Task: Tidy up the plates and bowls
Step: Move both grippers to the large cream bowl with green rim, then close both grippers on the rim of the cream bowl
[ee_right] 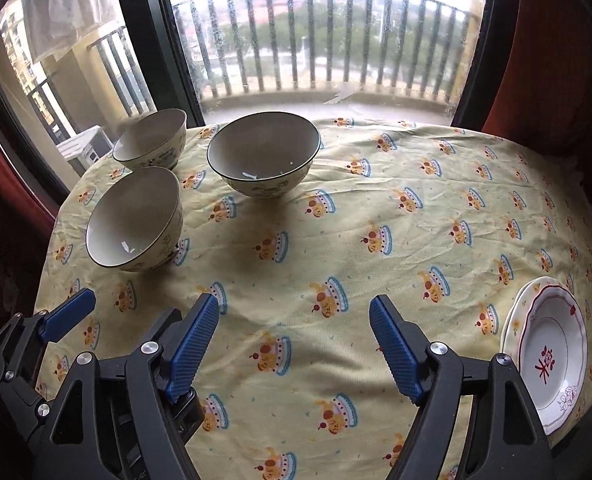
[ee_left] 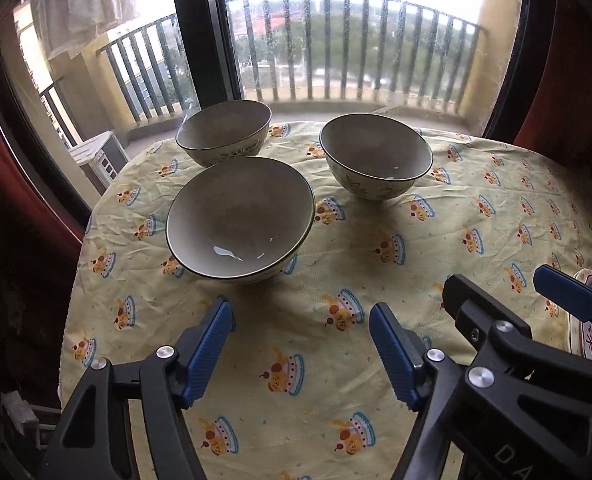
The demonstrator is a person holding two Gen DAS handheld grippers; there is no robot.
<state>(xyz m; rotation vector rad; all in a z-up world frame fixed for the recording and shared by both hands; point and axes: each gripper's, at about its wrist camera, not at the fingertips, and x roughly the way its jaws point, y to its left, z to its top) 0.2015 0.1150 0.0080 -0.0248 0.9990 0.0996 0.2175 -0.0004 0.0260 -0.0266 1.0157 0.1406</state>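
Three grey-lined bowls with dark rims stand upright on the yellow patterned tablecloth (ee_left: 335, 248). The nearest bowl (ee_left: 240, 216) (ee_right: 136, 220) sits just ahead of my left gripper (ee_left: 299, 312) (ee_right: 128, 306). A second bowl (ee_left: 224, 128) (ee_right: 152, 136) stands behind it at the table's far edge. The third bowl (ee_left: 375, 156) (ee_right: 264, 152) stands to the right. Stacked white plates with red trim (ee_right: 551, 352) (ee_left: 587, 340) lie at the right edge. My right gripper (ee_right: 295, 302) (ee_left: 497, 280) hovers over bare cloth beside the left one. Both are open with nothing between their fingers.
The round table ends close behind the bowls, in front of a glass door with a dark frame (ee_left: 200, 32) and a balcony railing (ee_right: 315, 36). Red curtains (ee_right: 555, 60) hang at both sides. Bare cloth lies between the bowls and the plates.
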